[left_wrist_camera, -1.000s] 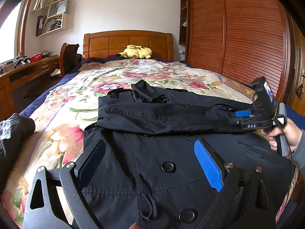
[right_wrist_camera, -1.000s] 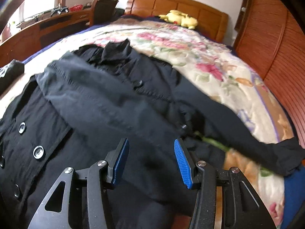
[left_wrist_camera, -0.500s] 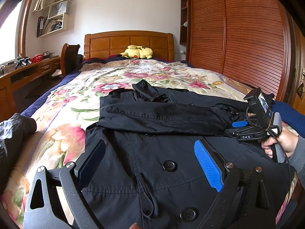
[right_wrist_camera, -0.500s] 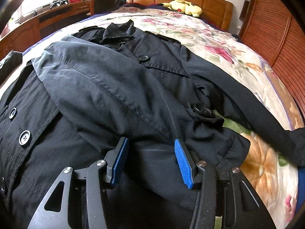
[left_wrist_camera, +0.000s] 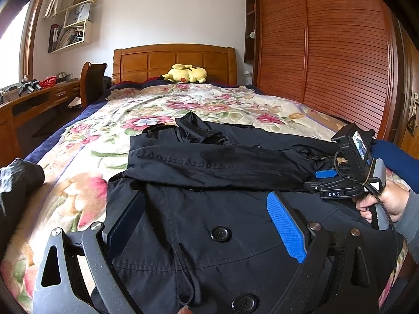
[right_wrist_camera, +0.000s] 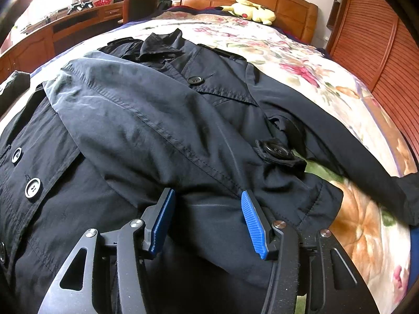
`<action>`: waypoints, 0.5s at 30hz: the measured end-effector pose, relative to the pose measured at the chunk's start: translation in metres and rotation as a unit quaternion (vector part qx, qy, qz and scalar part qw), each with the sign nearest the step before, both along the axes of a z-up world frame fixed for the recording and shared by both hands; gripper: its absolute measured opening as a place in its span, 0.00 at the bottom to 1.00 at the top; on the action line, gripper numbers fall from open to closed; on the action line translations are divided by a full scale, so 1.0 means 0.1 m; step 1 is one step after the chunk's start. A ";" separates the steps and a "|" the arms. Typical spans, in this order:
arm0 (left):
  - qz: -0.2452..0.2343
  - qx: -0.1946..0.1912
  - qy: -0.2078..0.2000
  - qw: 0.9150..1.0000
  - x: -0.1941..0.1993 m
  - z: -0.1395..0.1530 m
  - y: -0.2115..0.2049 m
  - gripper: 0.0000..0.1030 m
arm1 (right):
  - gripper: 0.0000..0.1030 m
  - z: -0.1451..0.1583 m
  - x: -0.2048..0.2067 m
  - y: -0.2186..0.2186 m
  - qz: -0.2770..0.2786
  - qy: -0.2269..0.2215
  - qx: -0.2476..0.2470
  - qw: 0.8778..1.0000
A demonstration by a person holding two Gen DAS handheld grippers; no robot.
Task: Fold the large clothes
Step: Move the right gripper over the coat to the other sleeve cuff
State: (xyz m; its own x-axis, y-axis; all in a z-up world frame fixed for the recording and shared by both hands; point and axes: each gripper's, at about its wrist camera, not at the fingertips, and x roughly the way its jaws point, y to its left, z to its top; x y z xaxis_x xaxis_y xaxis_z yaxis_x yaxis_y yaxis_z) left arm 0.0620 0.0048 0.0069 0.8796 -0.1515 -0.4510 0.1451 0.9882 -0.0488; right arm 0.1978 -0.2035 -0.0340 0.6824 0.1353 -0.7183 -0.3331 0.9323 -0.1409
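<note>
A black buttoned coat lies flat on the floral bedspread. One sleeve is folded across its chest towards the right. My left gripper is open and empty, low over the coat's front buttons. My right gripper is open just above the folded sleeve's cuff end; it also shows in the left wrist view at the coat's right edge. The other sleeve lies stretched out to the right on the bedspread.
A yellow plush toy lies by the wooden headboard. A wooden wardrobe runs along the right side. A desk and chair stand on the left. Another dark garment lies at the left bed edge.
My right gripper has lowered towards the bed with the folded sleeve now lying flat beneath it, and it has drawn back a little. My left gripper has stayed almost still.
</note>
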 end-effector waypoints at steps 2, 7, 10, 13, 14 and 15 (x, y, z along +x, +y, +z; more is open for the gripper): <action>-0.001 0.001 -0.002 1.000 0.01 0.00 -0.04 0.92 | 0.53 0.02 -0.02 -0.01 0.000 0.002 -0.003 1.000; -0.005 0.007 -0.007 1.000 0.04 0.00 -0.11 0.92 | 0.53 0.17 -0.11 -0.21 0.002 0.010 0.031 0.999; -0.008 0.006 -0.008 1.000 0.06 0.00 -0.15 0.92 | 0.53 0.29 -0.21 -0.41 -0.002 -0.008 0.032 0.999; -0.007 0.003 -0.007 1.000 0.08 -0.01 -0.15 0.92 | 0.53 0.39 -0.28 -0.71 -0.019 -0.021 0.030 0.999; -0.006 0.001 -0.007 1.000 0.09 -0.02 -0.15 0.92 | 0.53 0.41 -0.29 -0.81 -0.030 -0.025 0.026 0.999; -0.005 0.001 -0.005 1.000 0.10 -0.03 -0.15 0.92 | 0.53 0.44 -0.29 -0.94 -0.044 -0.029 0.023 0.998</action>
